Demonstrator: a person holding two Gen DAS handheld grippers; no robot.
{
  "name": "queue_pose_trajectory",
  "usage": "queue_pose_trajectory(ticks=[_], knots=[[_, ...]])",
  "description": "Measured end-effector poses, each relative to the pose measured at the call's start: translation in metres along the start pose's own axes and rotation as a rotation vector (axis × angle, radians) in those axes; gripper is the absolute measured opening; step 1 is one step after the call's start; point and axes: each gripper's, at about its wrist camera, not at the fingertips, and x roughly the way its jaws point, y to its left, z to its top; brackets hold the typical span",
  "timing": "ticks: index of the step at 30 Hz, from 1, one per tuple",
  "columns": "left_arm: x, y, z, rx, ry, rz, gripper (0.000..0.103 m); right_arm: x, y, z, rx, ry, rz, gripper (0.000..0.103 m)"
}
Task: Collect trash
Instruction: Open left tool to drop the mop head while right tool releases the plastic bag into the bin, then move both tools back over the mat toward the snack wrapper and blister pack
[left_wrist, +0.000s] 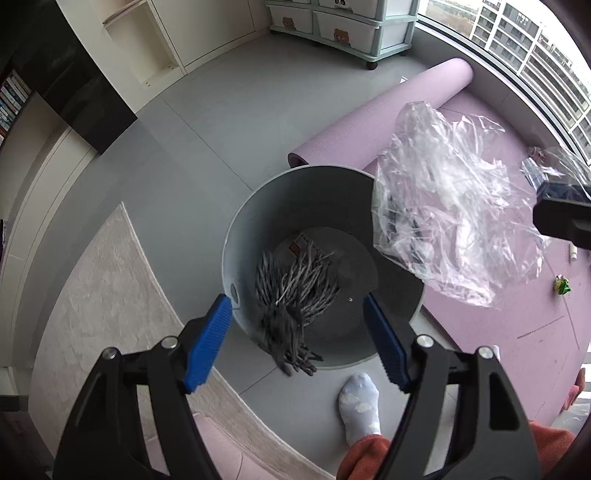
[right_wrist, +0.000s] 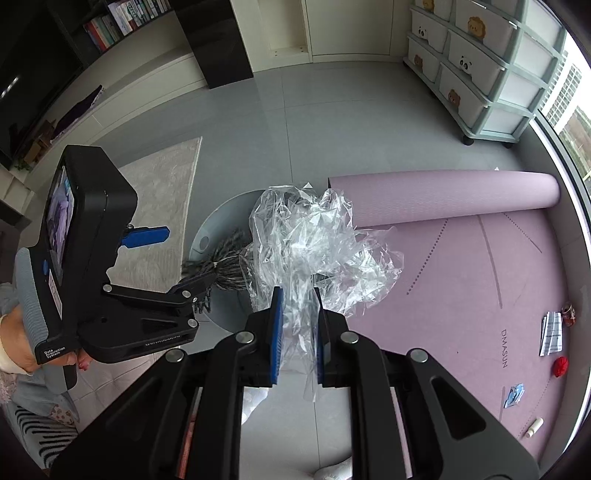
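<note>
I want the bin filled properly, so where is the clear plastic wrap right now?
The clear plastic wrap is pinched in the right gripper, held over the grey bin beside the purple mat.

A bin is being seen standing on the floor, between a rug to its left and a mat to its right. A mop head is lying inside the bin, its strands draped over the near rim. A plastic sheet is being held above the bin's right edge by the right gripper. The left gripper is being held over the bin. Behind the bin, the mat's rolled end is lying; further back, a drawer unit is standing. Small scraps are lying on the mat at the right.
</note>
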Motion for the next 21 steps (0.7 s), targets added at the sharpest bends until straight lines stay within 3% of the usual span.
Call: queue_pose_trajectory(ticks=[8,9,10,12,21], knots=[[-0.005,0.028,-0.01,0.038,-0.004,-0.001,0.073,0.027,0.036,0.026,-0.018,-0.006,0.025,0.014],[-0.007,0.03,-0.011,0.038,-0.004,-0.001,0.073,0.031,0.038,0.028,-0.018,0.003,0.023,0.023],[-0.007,0.032,-0.012,0.039,-0.004,-0.002,0.073,0.036,0.042,0.029,-0.022,0.015,0.019,0.038],[-0.009,0.035,-0.011,0.047,-0.007,-0.003,0.073,0.039,0.046,0.03,-0.031,0.011,0.008,0.052],[-0.017,0.019,0.006,0.113,-0.032,-0.023,0.073,0.027,0.024,0.014,0.047,-0.01,-0.017,0.052]])
